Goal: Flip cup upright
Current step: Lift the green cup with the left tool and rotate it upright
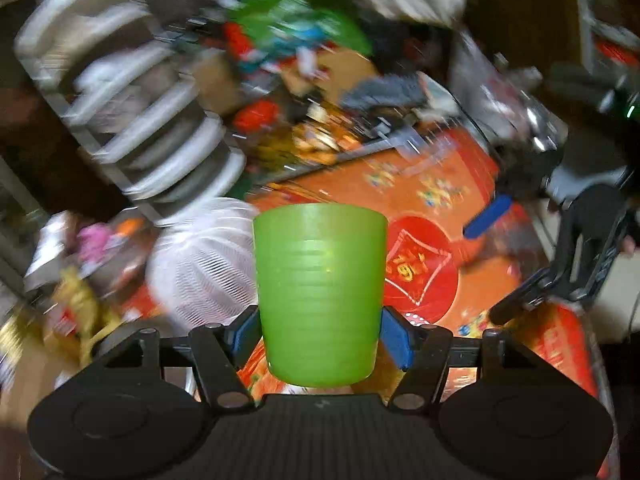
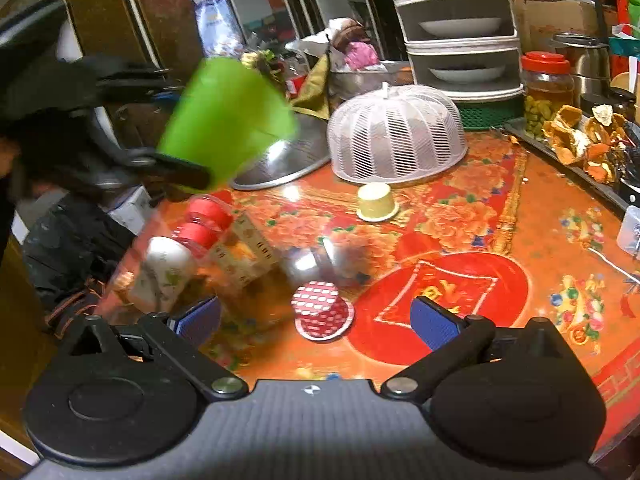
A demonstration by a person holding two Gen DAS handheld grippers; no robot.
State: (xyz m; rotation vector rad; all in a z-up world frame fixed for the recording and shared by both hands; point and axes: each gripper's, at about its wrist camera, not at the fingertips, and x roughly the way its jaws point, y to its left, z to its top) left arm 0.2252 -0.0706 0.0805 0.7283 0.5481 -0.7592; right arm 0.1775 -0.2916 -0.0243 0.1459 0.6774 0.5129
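A green plastic cup (image 1: 320, 292) is held between the blue pads of my left gripper (image 1: 320, 336), which is shut on its lower part; its wide end points away from the camera. In the right wrist view the same green cup (image 2: 228, 120) hangs tilted in the air above the table's left side, blurred. My right gripper (image 2: 316, 318) is open and empty, low over the table, with a small red-and-white patterned cup (image 2: 320, 312) upside down between its fingers' line. A small yellow cup (image 2: 376, 200) stands upside down further back.
The table has a red-orange flowered cloth (image 2: 480, 216). A white mesh food cover (image 2: 396, 136), a steel bowl (image 2: 280, 160), red-lidded bottles (image 2: 204, 220), a jar (image 2: 544, 88) and a stacked dish rack (image 2: 460, 36) stand around. A tray with dried peels (image 2: 584, 140) lies right.
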